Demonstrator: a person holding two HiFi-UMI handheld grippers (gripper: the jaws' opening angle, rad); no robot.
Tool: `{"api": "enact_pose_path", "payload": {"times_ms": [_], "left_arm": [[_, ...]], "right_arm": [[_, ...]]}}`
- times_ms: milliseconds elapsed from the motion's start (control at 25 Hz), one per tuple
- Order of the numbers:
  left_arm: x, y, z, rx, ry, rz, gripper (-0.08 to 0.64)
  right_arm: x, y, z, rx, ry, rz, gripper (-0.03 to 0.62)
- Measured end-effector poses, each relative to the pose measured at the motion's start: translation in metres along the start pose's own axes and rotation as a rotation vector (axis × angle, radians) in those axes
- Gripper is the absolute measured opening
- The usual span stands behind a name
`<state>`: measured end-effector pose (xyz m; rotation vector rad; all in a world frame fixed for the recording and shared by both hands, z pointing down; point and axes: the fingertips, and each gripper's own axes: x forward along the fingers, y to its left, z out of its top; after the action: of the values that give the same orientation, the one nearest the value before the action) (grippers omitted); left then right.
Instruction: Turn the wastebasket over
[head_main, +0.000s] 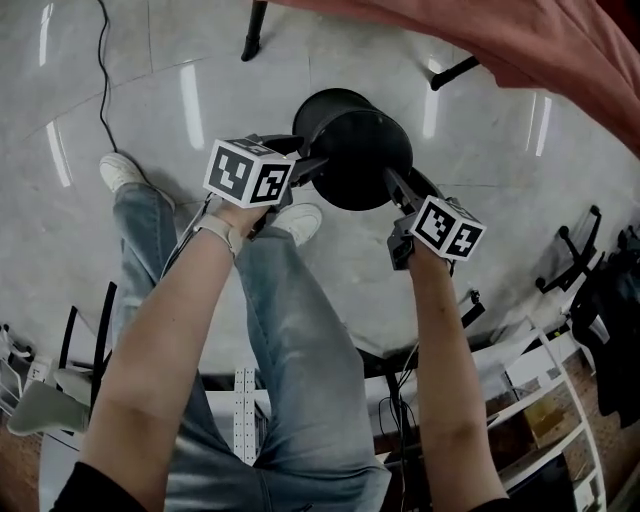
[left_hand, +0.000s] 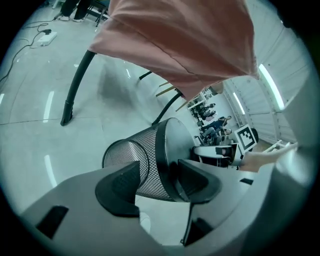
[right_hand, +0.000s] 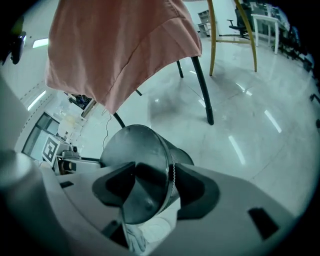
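Observation:
The black mesh wastebasket (head_main: 355, 160) hangs tilted over the floor, its solid base toward me and its mouth pointing away. My left gripper (head_main: 305, 165) grips the base edge from the left. In the left gripper view one pad lies on the mesh wall (left_hand: 140, 160) and the other on the flat base, with the gripper (left_hand: 155, 182) shut on that edge. My right gripper (head_main: 395, 185) holds the opposite side of the base. In the right gripper view the base rim (right_hand: 167, 165) runs between the pads of the gripper (right_hand: 155, 187).
A pink cloth (head_main: 520, 50) drapes over furniture with black legs (head_main: 255, 30) behind the basket. The person's jeans and white shoes (head_main: 300, 220) are just below it. A cable (head_main: 105, 80) crosses the floor at left. A white shelf (head_main: 540, 400) stands at lower right.

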<state>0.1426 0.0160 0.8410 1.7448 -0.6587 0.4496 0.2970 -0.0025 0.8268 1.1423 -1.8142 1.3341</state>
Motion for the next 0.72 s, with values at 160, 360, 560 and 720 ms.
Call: {"api": "enact_pose_path", "payload": {"times_ms": [160,360,560,720], "left_arm": [[-0.019,0.015,-0.007,-0.035,-0.007,-0.011,0.244],[-0.058,0.045,-0.024,-0.105,-0.002,-0.009,0.244],[-0.088,0.073,-0.031,-0.102,0.015,0.006,0.244],[-0.102,0.091,-0.033,-0.153,-0.012,0.027,0.242]], "right_arm": [[-0.003,0.026,-0.007,-0.033,0.006,-0.049,0.241],[-0.009,0.081,-0.013,-0.058,-0.001,-0.017,0.216],[-0.003,0.123,-0.022,-0.076,0.032,0.013,0.216],[0.0,0.151,-0.025,-0.099,0.029,0.041,0.216]]}}
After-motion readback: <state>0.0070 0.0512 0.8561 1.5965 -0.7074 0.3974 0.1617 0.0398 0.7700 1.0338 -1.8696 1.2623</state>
